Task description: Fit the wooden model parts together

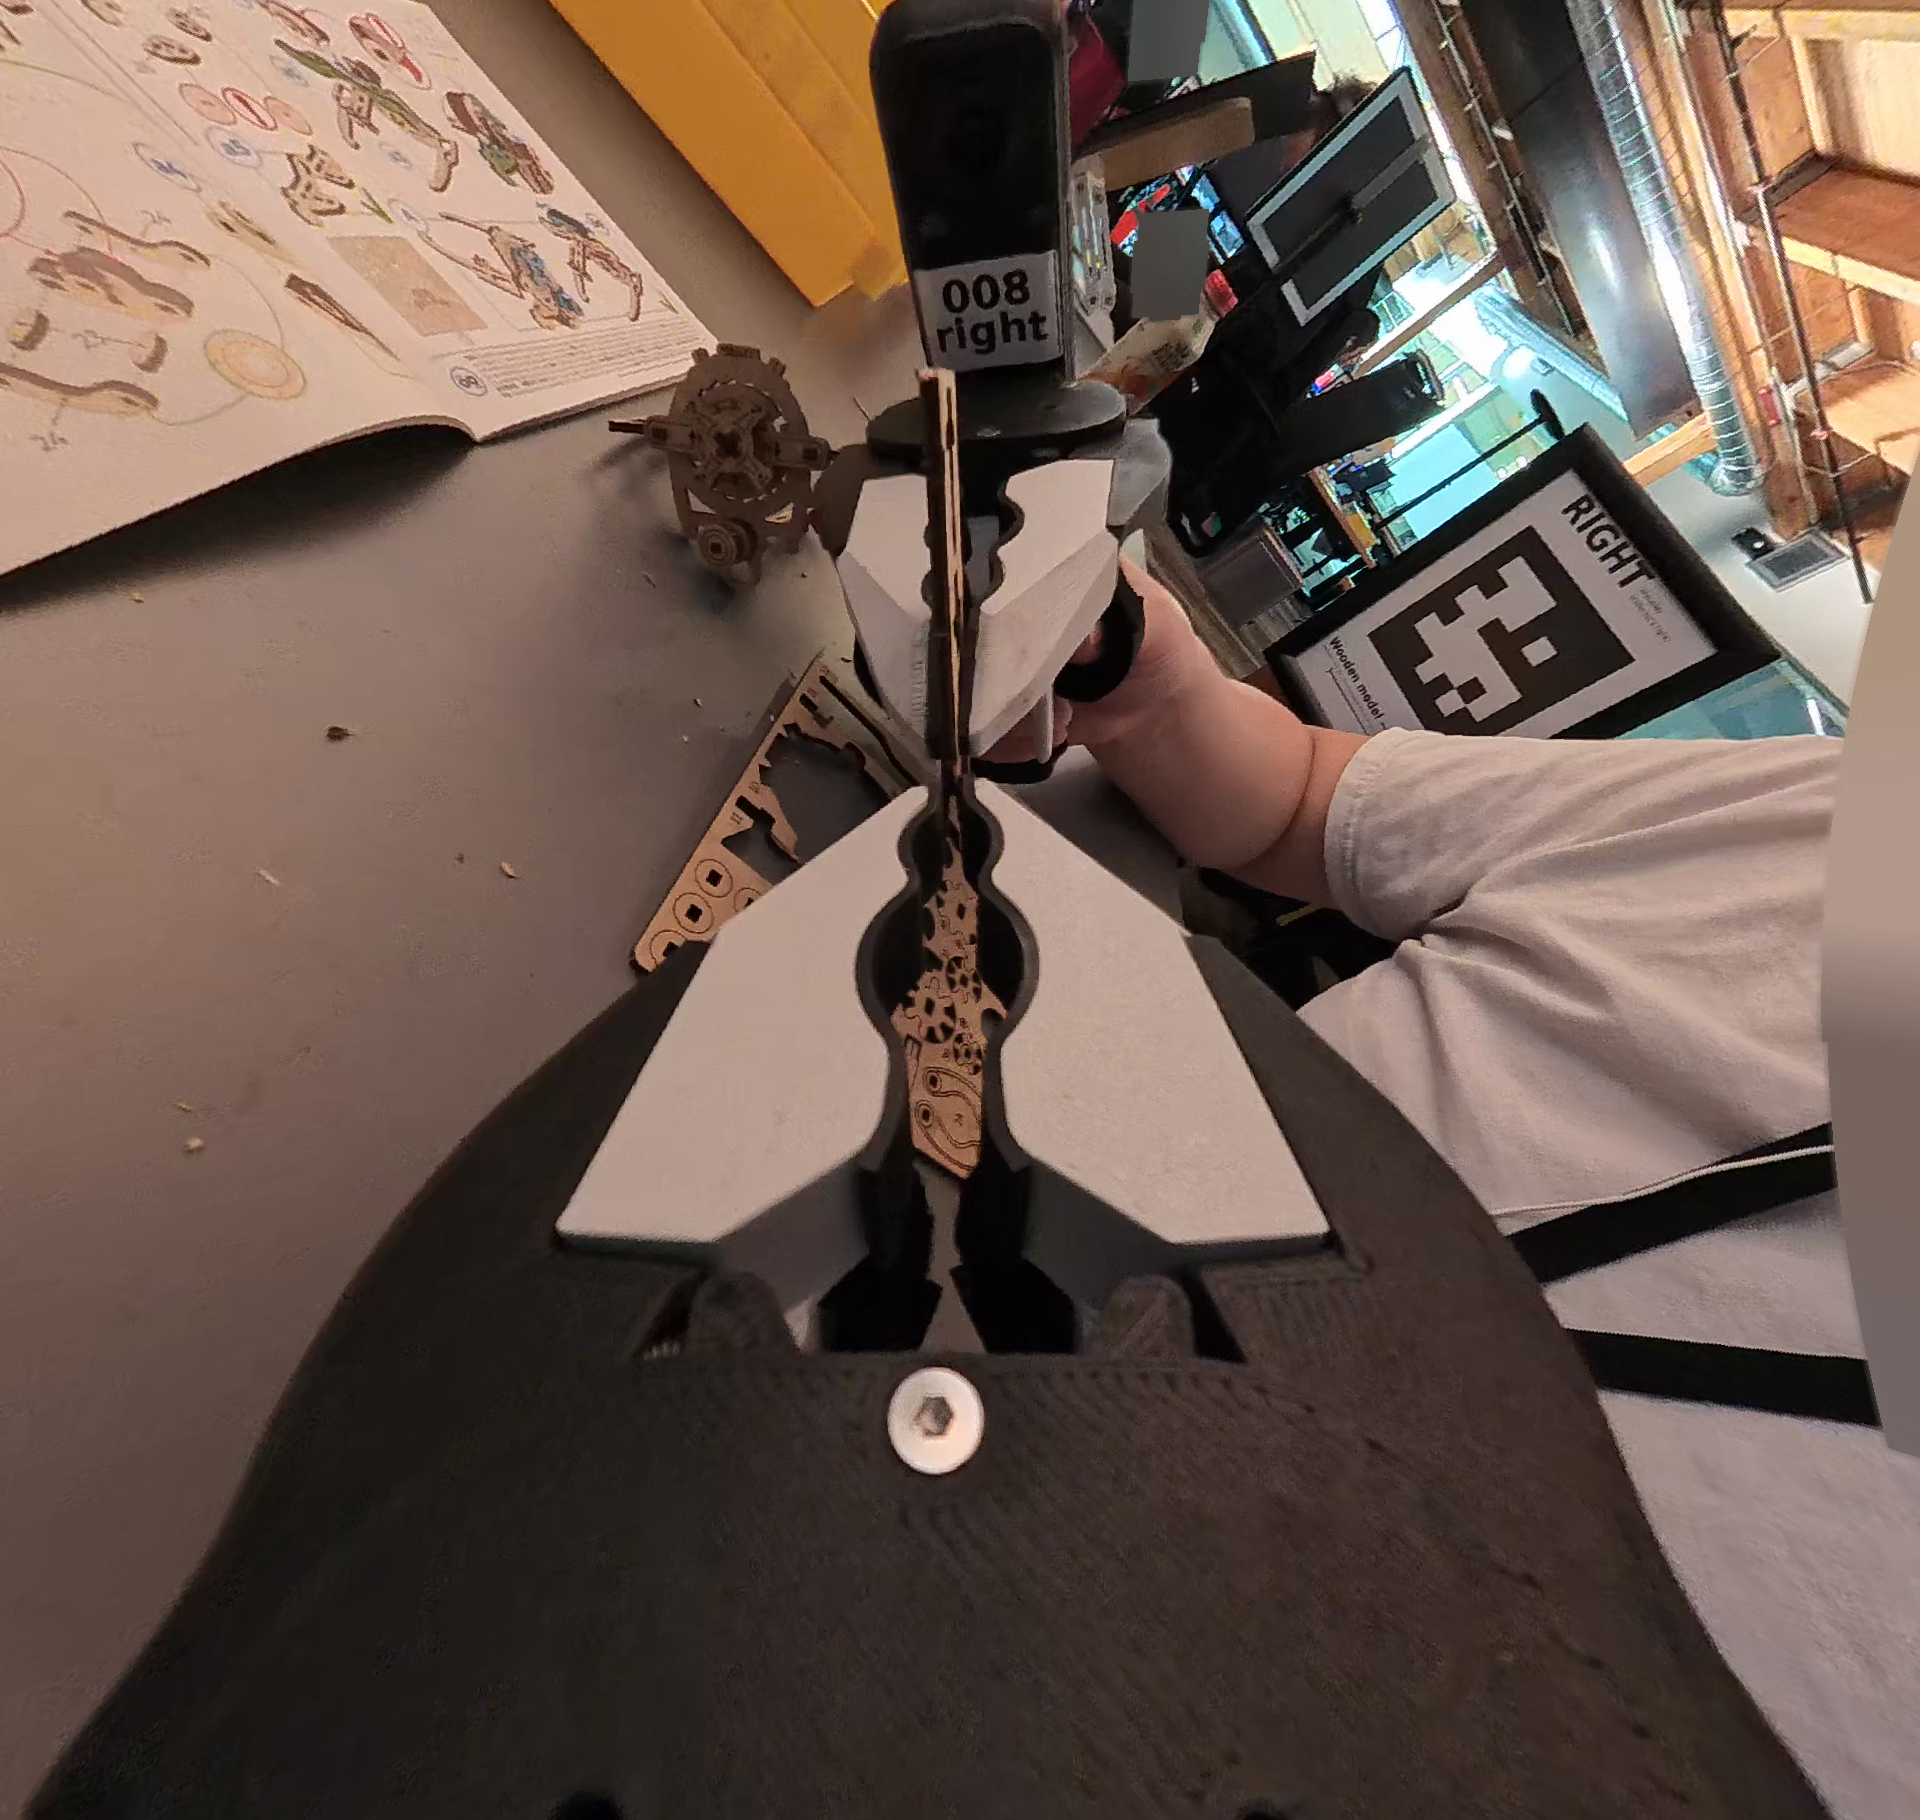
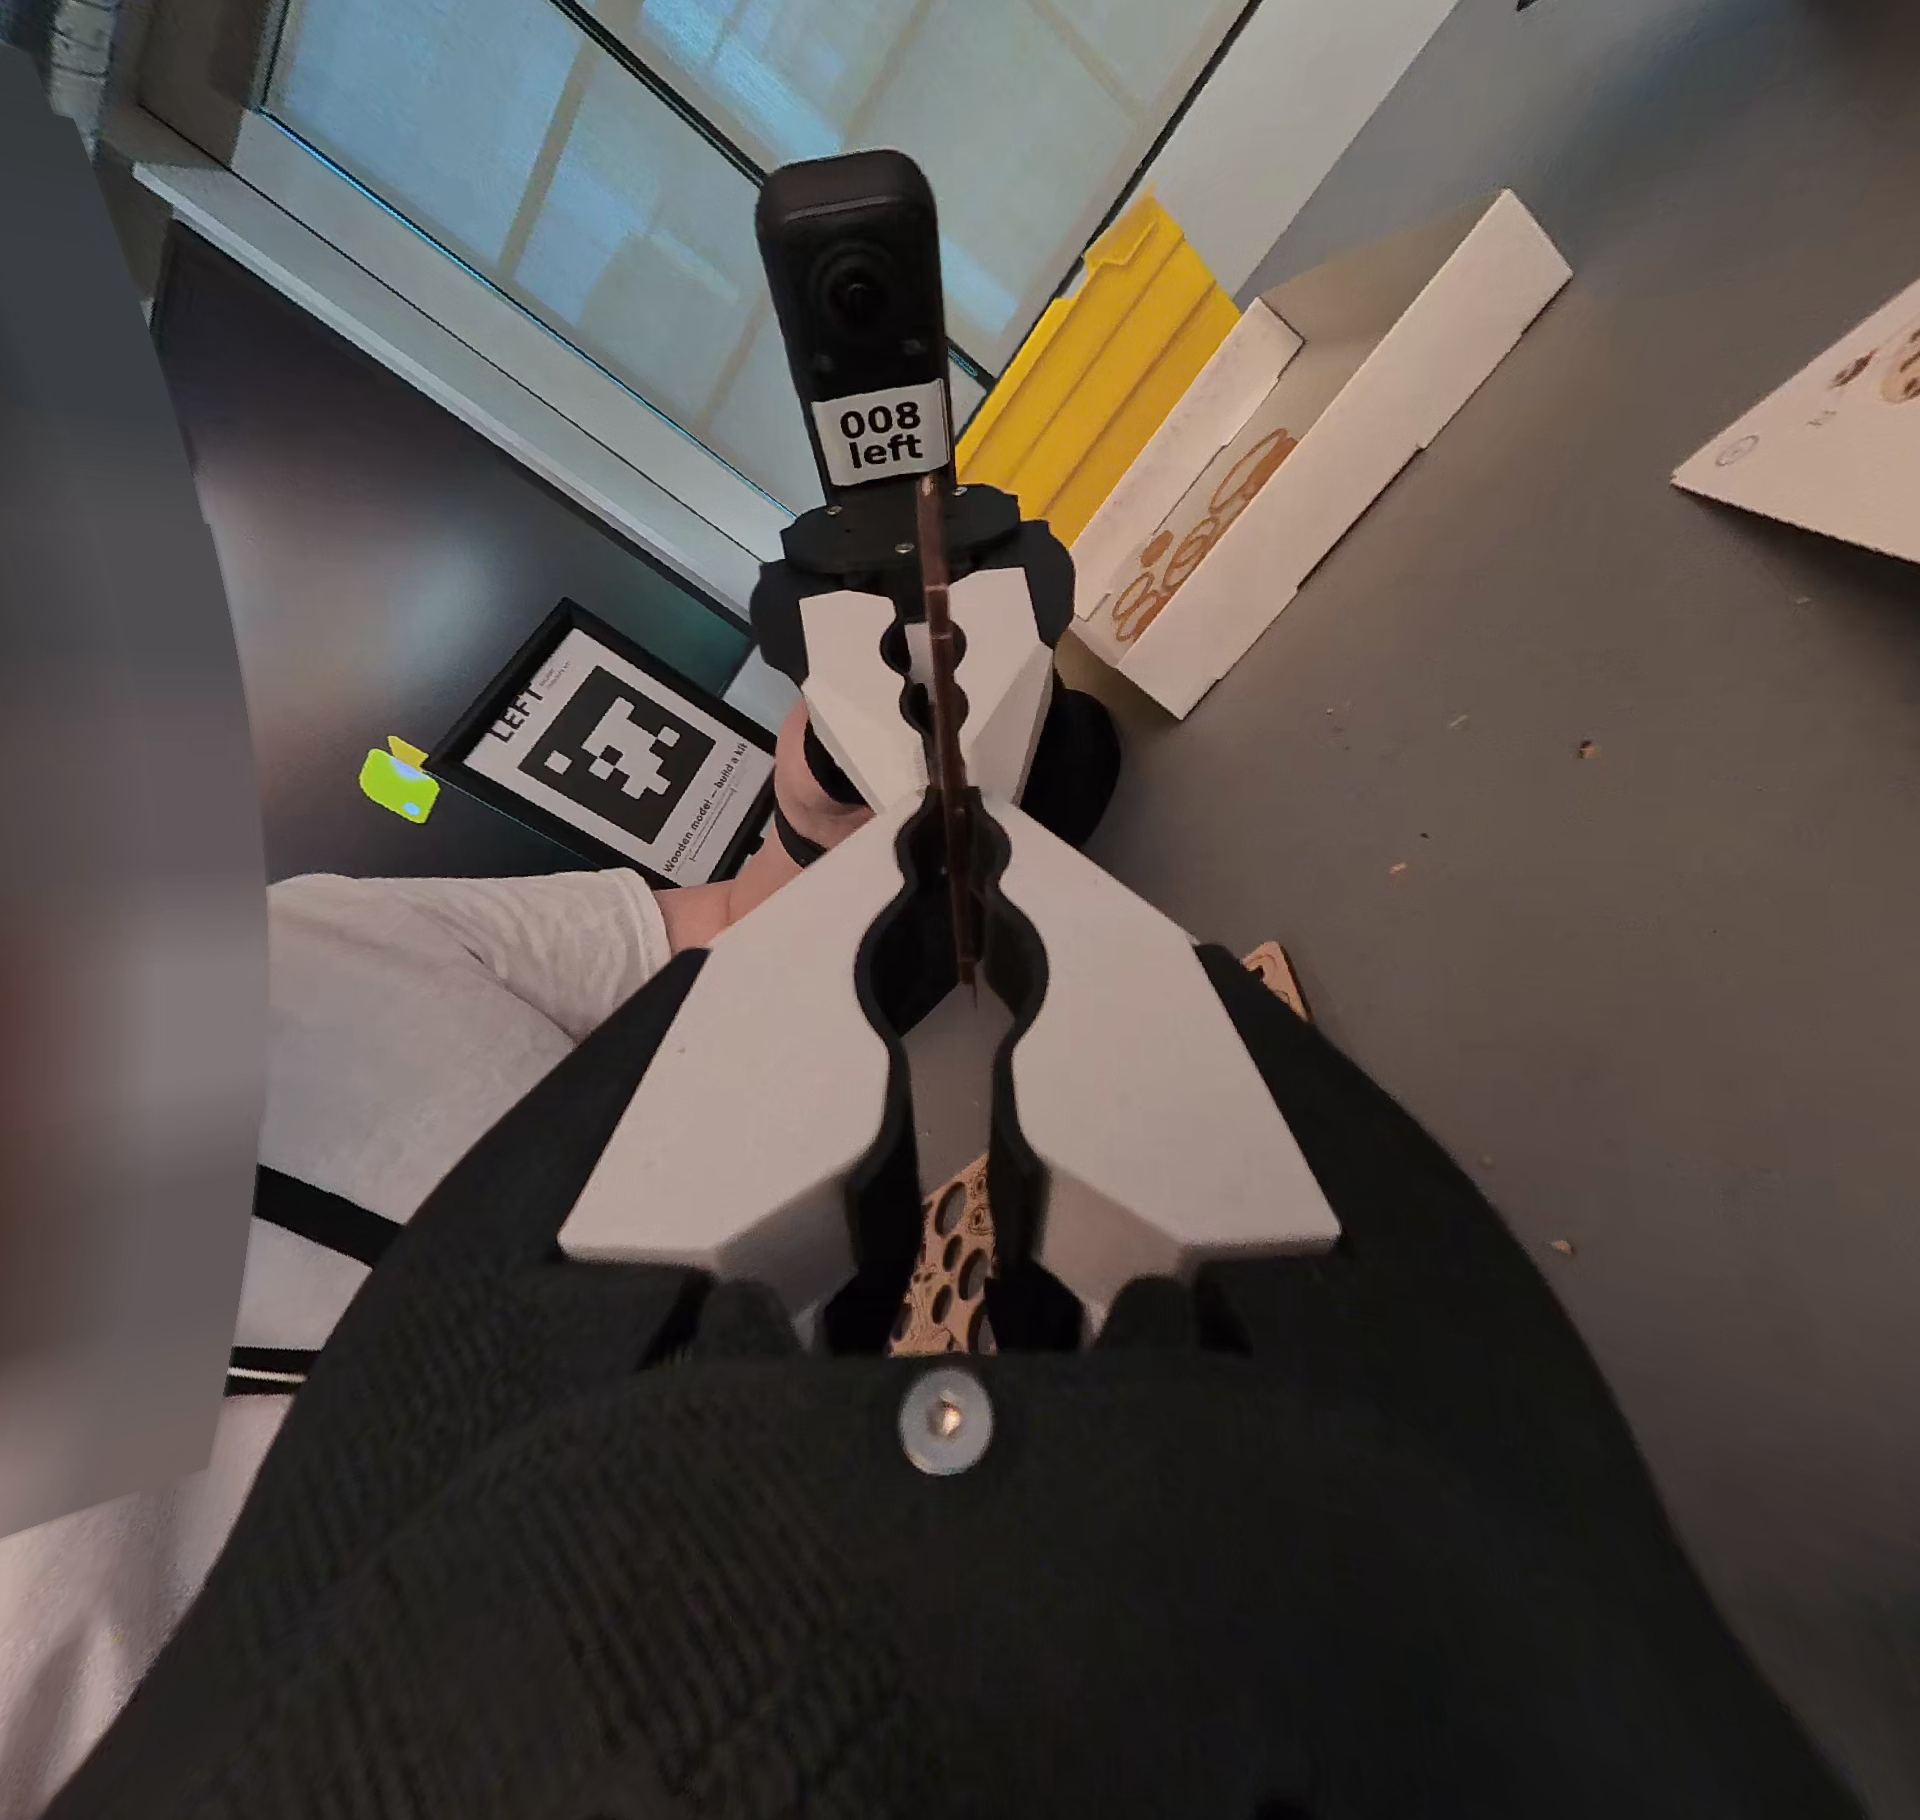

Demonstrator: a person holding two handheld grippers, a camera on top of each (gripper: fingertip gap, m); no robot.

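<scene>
A thin wooden parts sheet point(image 1: 943, 544) stands edge-on between my two grippers; its engraved gear pattern shows between my left fingers. My left gripper point(image 1: 948, 796) is shut on one end of it. My right gripper point(image 1: 958, 731) faces it tip to tip and is shut on the same sheet. In the right wrist view the sheet point(image 2: 940, 669) is a dark edge-on strip running from my right gripper point(image 2: 951, 820) into the left gripper point(image 2: 935, 742). A partly built wooden gear model point(image 1: 732, 466) stands on the grey table point(image 1: 312, 835) beyond.
An open instruction booklet point(image 1: 260, 212) lies at far left, with a yellow bin point(image 1: 727, 56) behind it. Another wooden parts sheet point(image 1: 769, 835) lies flat under the grippers. A white box with wooden rings point(image 2: 1247, 523) sits on the table. A person's arm point(image 1: 1195, 731) and framed marker signs are close by. My two grippers' fingertips are within a few centimetres of each other.
</scene>
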